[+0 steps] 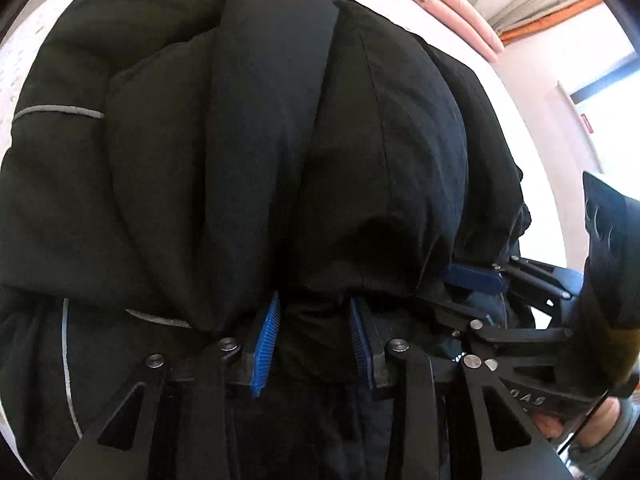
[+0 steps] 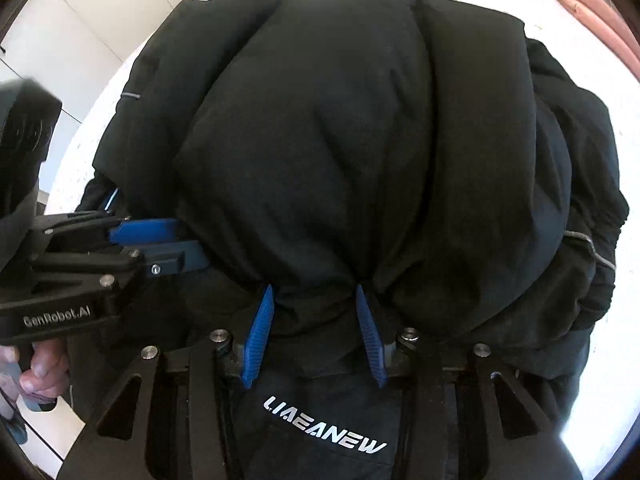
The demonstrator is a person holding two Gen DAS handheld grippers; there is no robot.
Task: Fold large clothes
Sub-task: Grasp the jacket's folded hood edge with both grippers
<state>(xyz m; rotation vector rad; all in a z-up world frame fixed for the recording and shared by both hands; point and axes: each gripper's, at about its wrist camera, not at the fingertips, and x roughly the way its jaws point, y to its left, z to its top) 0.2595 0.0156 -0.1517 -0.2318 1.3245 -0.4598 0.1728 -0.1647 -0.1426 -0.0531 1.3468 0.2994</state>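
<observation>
The black jacket (image 1: 248, 140), a puffy, matte woven garment with thin grey reflective piping and white "LIAEANEW" lettering (image 2: 324, 426) near its lower edge, lies bunched in rounded folds on the white speckled surface (image 2: 624, 128). The left gripper (image 1: 314, 336) has its ribbed blue pads (image 1: 264, 344) clamped on a gathered fold at the jacket's near edge. The right gripper (image 2: 316, 330) grips the same edge just beside it; folded pink fabric (image 1: 448, 4) lies beyond the jacket's far side.
</observation>
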